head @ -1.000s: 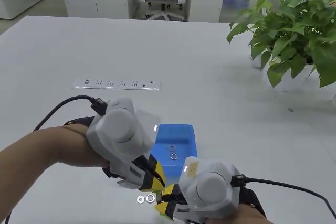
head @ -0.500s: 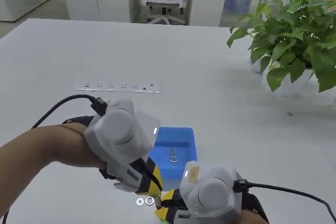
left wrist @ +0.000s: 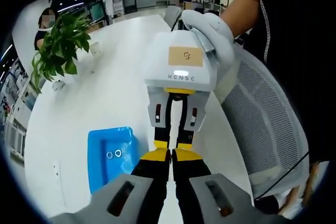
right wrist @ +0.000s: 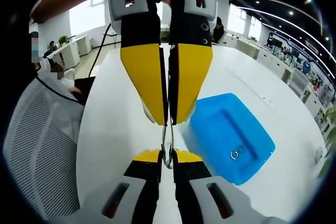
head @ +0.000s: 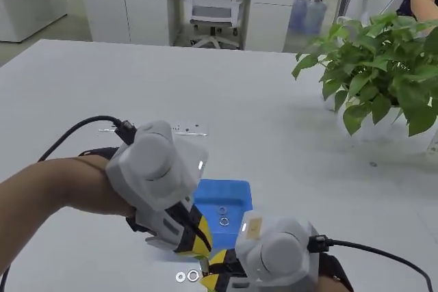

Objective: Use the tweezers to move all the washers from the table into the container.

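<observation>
Only the view has shifted: the left gripper (right wrist: 169, 121) and right gripper (right wrist: 168, 156) still pinch the tweezers (right wrist: 166, 140) in narrow jaws, so two washers (head: 194, 275) by the container (head: 233, 189) at the table's (head: 274, 100) near edge remain to move.

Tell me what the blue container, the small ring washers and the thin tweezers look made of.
Blue rectangular container: likely plastic, with uniform colour, a soft sheen and a rounded moulded rim. Small ring washers: probably metal, silvery and bright against the table. Slim silver tweezers: seemingly steel, thin, grey and reflective.
</observation>
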{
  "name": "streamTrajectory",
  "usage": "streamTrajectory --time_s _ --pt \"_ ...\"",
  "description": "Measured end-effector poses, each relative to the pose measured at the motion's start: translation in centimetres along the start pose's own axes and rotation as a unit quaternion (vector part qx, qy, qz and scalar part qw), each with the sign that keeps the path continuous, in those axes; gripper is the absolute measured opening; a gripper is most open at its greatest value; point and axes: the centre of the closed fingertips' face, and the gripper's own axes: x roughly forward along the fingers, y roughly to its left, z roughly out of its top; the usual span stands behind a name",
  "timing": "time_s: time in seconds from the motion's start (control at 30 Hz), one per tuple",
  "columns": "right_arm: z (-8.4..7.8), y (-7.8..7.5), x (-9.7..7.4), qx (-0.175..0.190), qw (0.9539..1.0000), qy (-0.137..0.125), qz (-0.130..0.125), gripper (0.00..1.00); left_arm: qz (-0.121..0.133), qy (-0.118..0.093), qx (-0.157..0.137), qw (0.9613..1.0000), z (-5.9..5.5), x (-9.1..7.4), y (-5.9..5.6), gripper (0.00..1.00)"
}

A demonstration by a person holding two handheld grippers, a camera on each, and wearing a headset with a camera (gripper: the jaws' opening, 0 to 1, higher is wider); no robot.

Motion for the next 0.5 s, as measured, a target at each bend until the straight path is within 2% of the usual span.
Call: streamTrajectory --time_s 0.27,0.5 --pt "1.2 -1.2 -0.9 -0.003 0.9999 -0.006 -0.01 0.09 0.009 -0.004 0.011 0.9999 1.1 -1.1 1.0 0.06" --pt "2.2 -2.5 -1.2 -0.005 0.9997 -0.013 -0.018 0.09 0.015 -0.004 0.019 0.9997 1.6 -2.0 2.1 0.06"
